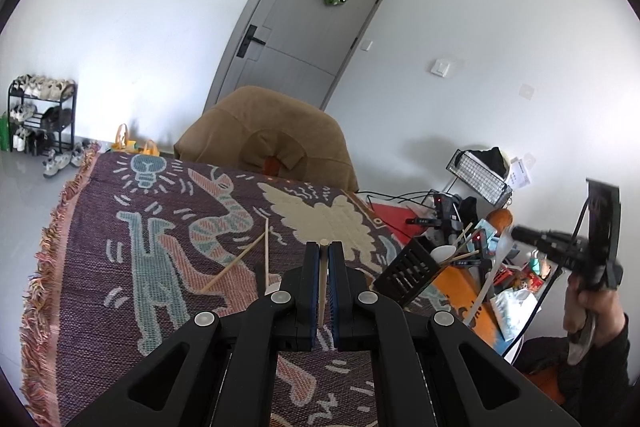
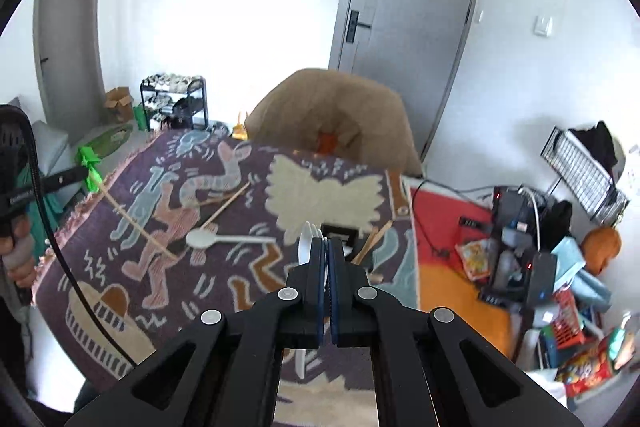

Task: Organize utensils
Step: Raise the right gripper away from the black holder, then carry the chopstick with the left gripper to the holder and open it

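My left gripper (image 1: 324,247) is shut on a wooden chopstick (image 1: 322,279) above the patterned tablecloth (image 1: 132,247). Two more chopsticks (image 1: 248,259) lie crossed on the cloth ahead. A black slotted utensil holder (image 1: 416,269) stands at the right table edge with a white spoon (image 1: 442,253) and chopsticks in it. My right gripper (image 2: 325,243) is shut on a white plastic fork (image 2: 307,243), just short of the holder (image 2: 340,233). A white spoon (image 2: 224,239) and chopsticks (image 2: 140,223) lie on the cloth to its left. The left gripper (image 2: 86,173) holds its chopstick at far left.
A brown covered chair (image 1: 272,135) stands behind the table. Cluttered boxes, snack bags and electronics (image 2: 532,267) fill the floor at right on an orange mat. A shoe rack (image 1: 40,115) stands by the far wall. The right gripper also shows in the left wrist view (image 1: 516,233).
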Tool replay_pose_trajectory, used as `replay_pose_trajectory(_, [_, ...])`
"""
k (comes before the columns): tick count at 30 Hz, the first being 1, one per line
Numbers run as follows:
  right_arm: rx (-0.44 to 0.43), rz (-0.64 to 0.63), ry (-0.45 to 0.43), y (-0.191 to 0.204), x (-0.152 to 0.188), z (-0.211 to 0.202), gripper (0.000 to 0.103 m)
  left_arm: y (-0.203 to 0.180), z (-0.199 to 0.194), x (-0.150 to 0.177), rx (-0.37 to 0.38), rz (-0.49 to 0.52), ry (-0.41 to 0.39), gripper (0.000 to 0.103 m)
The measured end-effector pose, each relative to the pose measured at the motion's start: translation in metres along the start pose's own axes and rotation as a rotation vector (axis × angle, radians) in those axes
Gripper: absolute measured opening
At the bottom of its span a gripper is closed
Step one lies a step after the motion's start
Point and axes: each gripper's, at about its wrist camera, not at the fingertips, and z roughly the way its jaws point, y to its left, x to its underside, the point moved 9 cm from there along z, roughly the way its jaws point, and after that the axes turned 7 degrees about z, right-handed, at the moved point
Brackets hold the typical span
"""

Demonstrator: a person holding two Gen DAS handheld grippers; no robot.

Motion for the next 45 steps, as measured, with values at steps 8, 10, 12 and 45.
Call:
replay_pose_trajectory(8, [0.057,0.02,-0.154,-0.007,-0.055,-0.009,0.003,0.003,-0.003,-0.003,-0.013,-0.007,-0.007,0.004])
replay_pose_trajectory(10, [0.077,0.025,-0.194,-0.009,-0.07,-0.007,0.003,0.004,-0.003,-0.003,-0.017,-0.008,-0.009,0.004])
replay_pose_trajectory(12, [0.084,0.027,-0.217,-0.011,-0.079,-0.005,0.003,0.005,-0.004,-0.004,-0.021,-0.008,-0.009,0.004])
replay_pose_trajectory(45, [0.07,0.363,-0.216,-0.094,0.038,-0.003,0.082,-0.094,0.057,-0.073,0.069,0.184,-0.014,0.004])
